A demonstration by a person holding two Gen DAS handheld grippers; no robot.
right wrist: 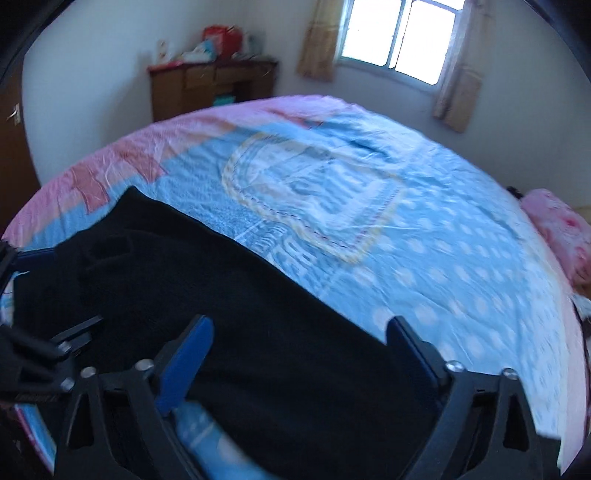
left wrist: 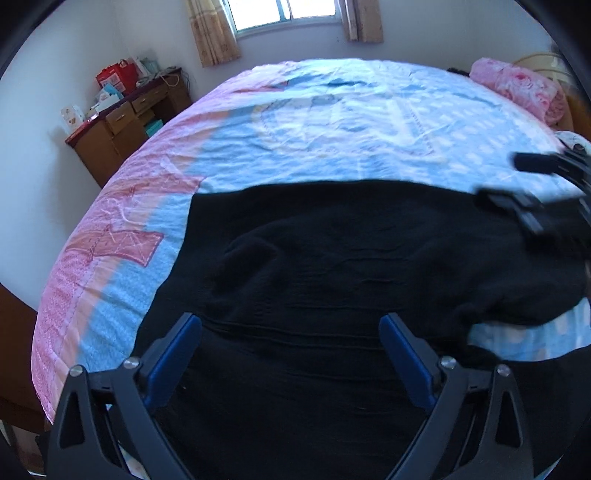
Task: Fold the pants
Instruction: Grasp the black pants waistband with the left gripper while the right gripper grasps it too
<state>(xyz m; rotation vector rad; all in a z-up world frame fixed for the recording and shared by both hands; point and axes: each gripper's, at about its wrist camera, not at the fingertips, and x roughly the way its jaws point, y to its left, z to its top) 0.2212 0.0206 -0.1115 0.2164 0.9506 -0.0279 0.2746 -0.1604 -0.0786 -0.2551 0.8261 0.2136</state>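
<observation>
A bed is covered by a blue and pink quilt (left wrist: 332,122). A pink floral blanket (left wrist: 517,86) is bundled at its far right corner. A wooden desk (left wrist: 122,125), loaded with boxes and a red bag (left wrist: 116,75), is set against the wall. A window (right wrist: 400,35) is flanked by curtains (left wrist: 212,31).

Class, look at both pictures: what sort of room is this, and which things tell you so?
Most likely a bedroom in a home. A wide bed with a pink and blue sheet fills the view, a wooden desk stands in the corner, and a curtained window is behind.
</observation>
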